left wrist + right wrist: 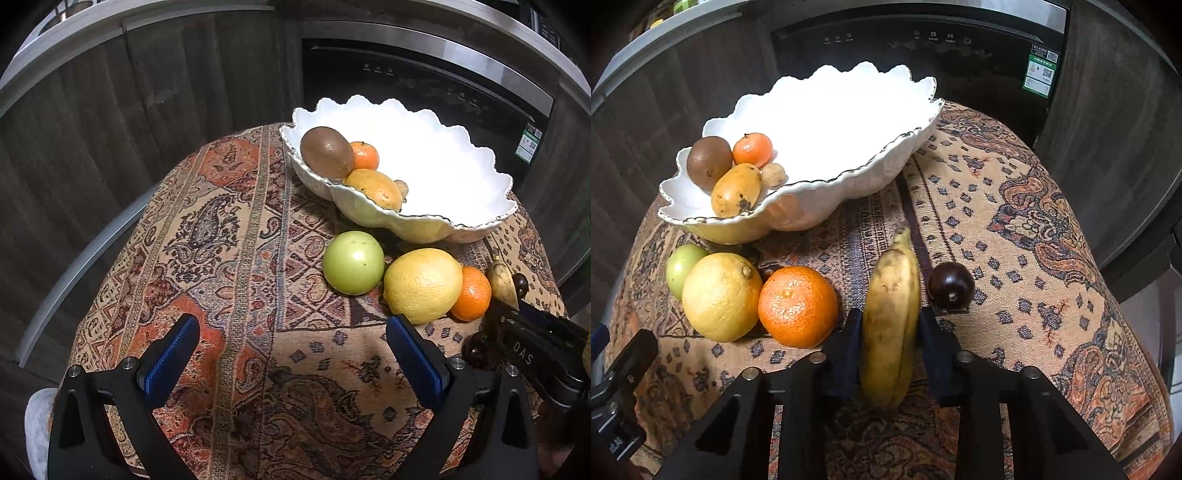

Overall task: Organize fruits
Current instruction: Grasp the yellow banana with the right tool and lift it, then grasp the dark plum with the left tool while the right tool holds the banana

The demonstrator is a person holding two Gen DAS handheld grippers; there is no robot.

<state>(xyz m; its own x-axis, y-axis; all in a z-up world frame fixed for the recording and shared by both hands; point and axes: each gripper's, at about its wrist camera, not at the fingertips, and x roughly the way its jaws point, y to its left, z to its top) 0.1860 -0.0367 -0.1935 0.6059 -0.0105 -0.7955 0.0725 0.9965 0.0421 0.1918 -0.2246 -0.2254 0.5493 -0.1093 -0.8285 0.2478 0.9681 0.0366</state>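
Observation:
A white scalloped bowl (461,177) (849,122) stands at the back of the table and holds a kiwi (327,152), a small mandarin (365,155), a yellow mango (375,188) and a small brown nut (772,174). In front of it lie a green apple (353,263), a lemon (423,284) and an orange (472,293). My right gripper (890,325) is shut on a banana (892,314). A dark plum (951,285) lies just right of it. My left gripper (291,332) is open and empty above the cloth, near the lemon.
The round table wears a patterned paisley cloth (229,229). Dark wood cabinets (110,110) and a black built-in appliance (406,81) stand behind. The right gripper's body (535,350) shows at the right of the left wrist view.

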